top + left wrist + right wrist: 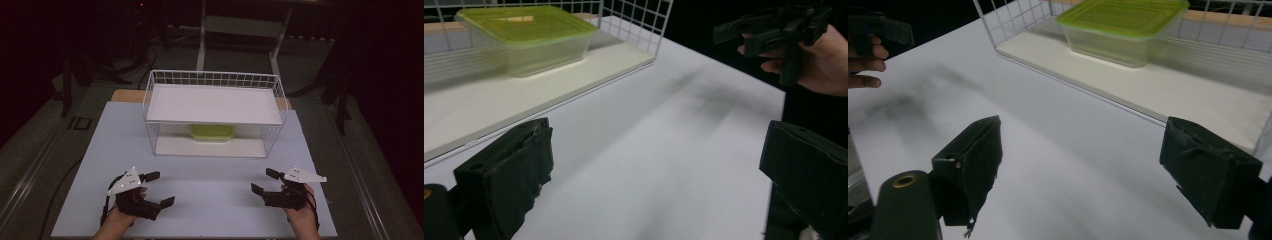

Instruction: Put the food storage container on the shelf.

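Container (212, 132) beyond 2 low, wide-jawed grippers

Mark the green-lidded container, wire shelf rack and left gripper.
green-lidded container (1120, 30): right gripper view, on its green lid.
wire shelf rack (212, 104): high view, on its white top shelf.
left gripper (159, 189): high view, midway between its open jaw tips.

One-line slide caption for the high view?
Both open grippers, left gripper and right gripper, rest before a wire shelf sheltering a green-lidded container.
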The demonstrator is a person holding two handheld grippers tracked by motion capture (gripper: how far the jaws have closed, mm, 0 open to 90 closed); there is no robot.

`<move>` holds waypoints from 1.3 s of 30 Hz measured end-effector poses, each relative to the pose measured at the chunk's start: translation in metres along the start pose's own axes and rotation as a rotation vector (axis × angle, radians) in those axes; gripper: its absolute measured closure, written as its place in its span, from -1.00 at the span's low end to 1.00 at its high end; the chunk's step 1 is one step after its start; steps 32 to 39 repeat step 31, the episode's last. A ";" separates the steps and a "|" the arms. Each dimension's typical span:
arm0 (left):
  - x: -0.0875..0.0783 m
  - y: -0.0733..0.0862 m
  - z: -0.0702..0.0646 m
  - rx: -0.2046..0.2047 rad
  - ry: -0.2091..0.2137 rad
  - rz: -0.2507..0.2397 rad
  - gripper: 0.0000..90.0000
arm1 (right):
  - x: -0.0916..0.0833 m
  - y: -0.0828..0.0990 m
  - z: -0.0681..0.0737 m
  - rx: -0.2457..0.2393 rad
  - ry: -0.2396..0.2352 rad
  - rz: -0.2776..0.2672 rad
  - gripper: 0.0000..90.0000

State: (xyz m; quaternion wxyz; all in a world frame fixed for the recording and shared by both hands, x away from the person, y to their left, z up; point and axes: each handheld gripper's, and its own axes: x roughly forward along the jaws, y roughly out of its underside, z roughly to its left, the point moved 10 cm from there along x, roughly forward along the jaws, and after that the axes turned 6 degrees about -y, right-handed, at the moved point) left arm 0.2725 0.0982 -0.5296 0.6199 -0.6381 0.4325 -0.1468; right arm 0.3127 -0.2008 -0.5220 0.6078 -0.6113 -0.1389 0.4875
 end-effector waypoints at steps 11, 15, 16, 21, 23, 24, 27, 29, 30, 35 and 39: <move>-0.001 0.008 0.013 0.013 -0.030 0.009 -0.97 | 0.006 0.021 -0.014 -0.025 0.026 0.069 -0.62; -0.005 0.007 0.019 0.019 -0.046 -0.005 -0.97 | 0.011 0.026 -0.013 -0.018 0.012 0.090 -0.62; -0.005 0.008 0.020 0.019 -0.049 -0.003 -0.97 | 0.013 0.028 -0.014 -0.026 0.015 0.103 -0.62; -0.006 0.006 0.017 -0.004 -0.036 -0.013 -0.97 | 0.015 0.028 -0.014 -0.036 0.009 0.106 -0.62; -0.005 0.007 0.014 -0.005 -0.026 -0.010 -0.97 | 0.016 0.028 -0.014 -0.036 0.004 0.101 -0.62; -0.004 0.007 0.012 -0.003 -0.022 -0.008 -0.97 | 0.016 0.028 -0.014 -0.038 0.005 0.103 -0.62; -0.001 0.008 0.009 0.013 -0.013 0.004 -0.97 | 0.016 0.027 -0.013 -0.041 0.001 0.097 -0.62; 0.001 0.009 0.008 0.009 -0.007 0.009 -0.97 | 0.016 0.027 -0.013 -0.042 0.000 0.097 -0.62; 0.001 0.010 0.008 0.010 -0.007 0.014 -0.97 | 0.017 0.028 -0.013 -0.042 -0.001 0.099 -0.62; 0.001 0.010 0.008 0.010 -0.007 0.014 -0.97 | 0.017 0.028 -0.013 -0.042 -0.001 0.099 -0.62; 0.001 0.010 0.008 0.010 -0.007 0.014 -0.97 | 0.017 0.028 -0.013 -0.042 -0.001 0.099 -0.62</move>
